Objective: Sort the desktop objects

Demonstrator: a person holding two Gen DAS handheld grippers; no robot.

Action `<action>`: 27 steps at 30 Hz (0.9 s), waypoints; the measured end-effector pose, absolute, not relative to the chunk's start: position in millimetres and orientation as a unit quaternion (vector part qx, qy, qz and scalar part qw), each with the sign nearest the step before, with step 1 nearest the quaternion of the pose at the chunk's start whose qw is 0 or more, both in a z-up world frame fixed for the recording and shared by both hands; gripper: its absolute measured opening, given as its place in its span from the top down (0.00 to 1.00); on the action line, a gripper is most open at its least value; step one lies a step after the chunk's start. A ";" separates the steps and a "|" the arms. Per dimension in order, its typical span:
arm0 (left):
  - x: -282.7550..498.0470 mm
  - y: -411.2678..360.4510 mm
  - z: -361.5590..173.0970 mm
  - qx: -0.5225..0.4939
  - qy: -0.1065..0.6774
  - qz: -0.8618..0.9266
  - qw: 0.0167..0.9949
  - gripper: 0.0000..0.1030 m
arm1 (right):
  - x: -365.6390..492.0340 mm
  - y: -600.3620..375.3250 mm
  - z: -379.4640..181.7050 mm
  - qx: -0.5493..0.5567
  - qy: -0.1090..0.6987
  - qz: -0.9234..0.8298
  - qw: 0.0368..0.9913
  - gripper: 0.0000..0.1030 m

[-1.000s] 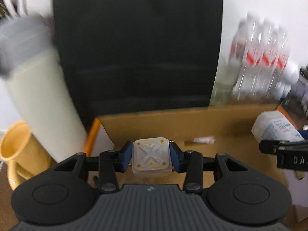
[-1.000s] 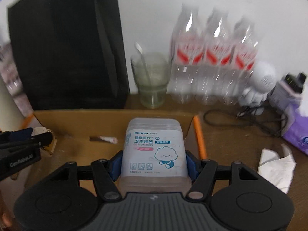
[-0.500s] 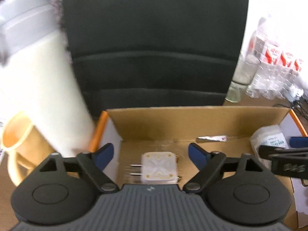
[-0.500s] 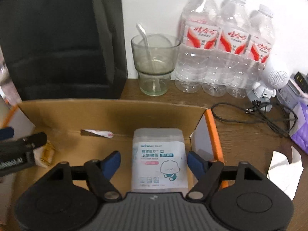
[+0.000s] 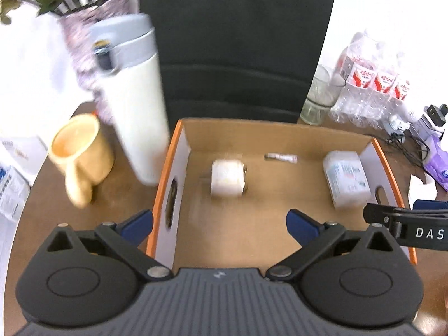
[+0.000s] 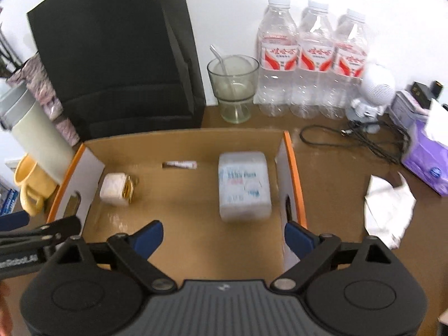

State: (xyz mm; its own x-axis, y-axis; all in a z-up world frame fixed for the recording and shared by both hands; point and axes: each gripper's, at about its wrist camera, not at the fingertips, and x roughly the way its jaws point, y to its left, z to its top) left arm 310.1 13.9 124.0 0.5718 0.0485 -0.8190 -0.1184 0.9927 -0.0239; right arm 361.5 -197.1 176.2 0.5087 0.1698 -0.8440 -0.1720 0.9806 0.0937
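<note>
1. Both claws, left claw and right claw, are gaping wide, holding nothing
2. Plug and swab box are lying in the carton; both look light and rigid, suiting a grip across flat sides

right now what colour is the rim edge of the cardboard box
Orange, along the top edges of the cardboard box side walls; the right wrist view shows it best.
</note>
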 end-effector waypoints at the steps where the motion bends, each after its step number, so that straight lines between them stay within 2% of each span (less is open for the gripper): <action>1: 302.1 14.5 125.4 -0.038 0.460 0.050 0.886 0.00 | 352.1 -197.3 179.7 -0.003 0.482 0.096 0.871 0.09; 9: 230.8 16.2 143.9 -0.024 0.415 0.048 0.908 0.00 | 277.7 -197.7 202.0 -0.005 0.430 0.103 0.897 0.08; 15: 189.9 16.2 144.4 -0.026 0.410 0.046 0.911 0.00 | 229.6 -197.7 205.3 -0.006 0.396 0.110 0.912 0.08; 21: 146.6 16.3 131.7 -0.034 0.393 0.045 0.918 0.00 | 186.2 -195.7 203.0 -0.013 0.372 0.115 0.921 0.06; 27: 87.4 15.8 110.7 -0.034 0.328 0.054 0.943 0.00 | 129.1 -207.1 184.1 0.008 0.316 0.113 0.942 0.02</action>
State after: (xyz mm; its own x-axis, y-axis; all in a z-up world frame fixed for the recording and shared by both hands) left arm 87.4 15.8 110.7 0.7793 0.0800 -0.6215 -0.1240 0.9919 -0.0277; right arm 129.1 -207.1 184.1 0.7745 0.2186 -0.5936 -0.2084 0.9742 0.0869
